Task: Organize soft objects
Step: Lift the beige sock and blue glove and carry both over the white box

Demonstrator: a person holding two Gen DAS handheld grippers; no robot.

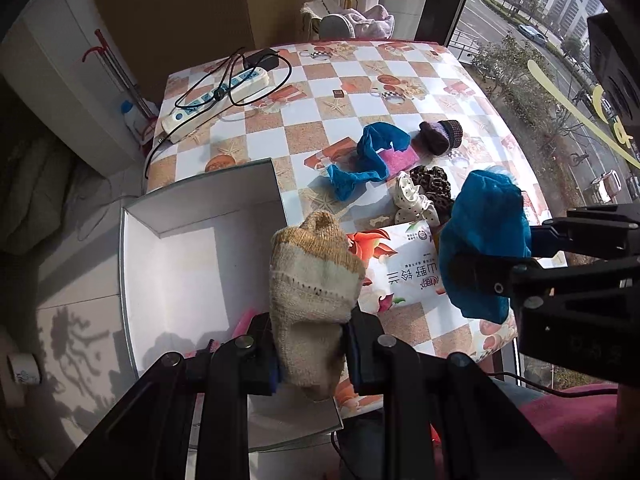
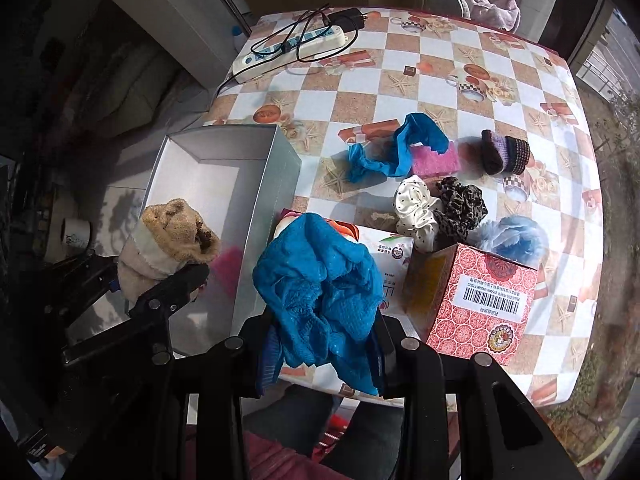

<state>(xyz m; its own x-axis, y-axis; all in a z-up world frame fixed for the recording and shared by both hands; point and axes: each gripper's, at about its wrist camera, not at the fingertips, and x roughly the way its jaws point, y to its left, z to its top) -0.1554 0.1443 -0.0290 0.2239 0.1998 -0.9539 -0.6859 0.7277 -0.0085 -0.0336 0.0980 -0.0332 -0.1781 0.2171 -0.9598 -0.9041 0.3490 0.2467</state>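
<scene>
Carrying step, left to right: left gripper (image 1: 310, 354) jaws clamped on beige sock (image 1: 312, 292) at grey box (image 1: 208, 200) near right wall; right gripper (image 2: 324, 354) jaws clamped on blue cloth (image 2: 320, 280) over table (image 2: 440, 60). Next, probably: release inside box. Red carton (image 2: 476, 304), fluffy blue puff (image 2: 516, 236): right view only.

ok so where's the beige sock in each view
Left wrist view: the beige sock is low in the centre, clamped in the left gripper, next to the grey box.
Right wrist view: the sock is at the left edge, over the same box.
Shared landmark: the white power strip at the table's far side.
</scene>
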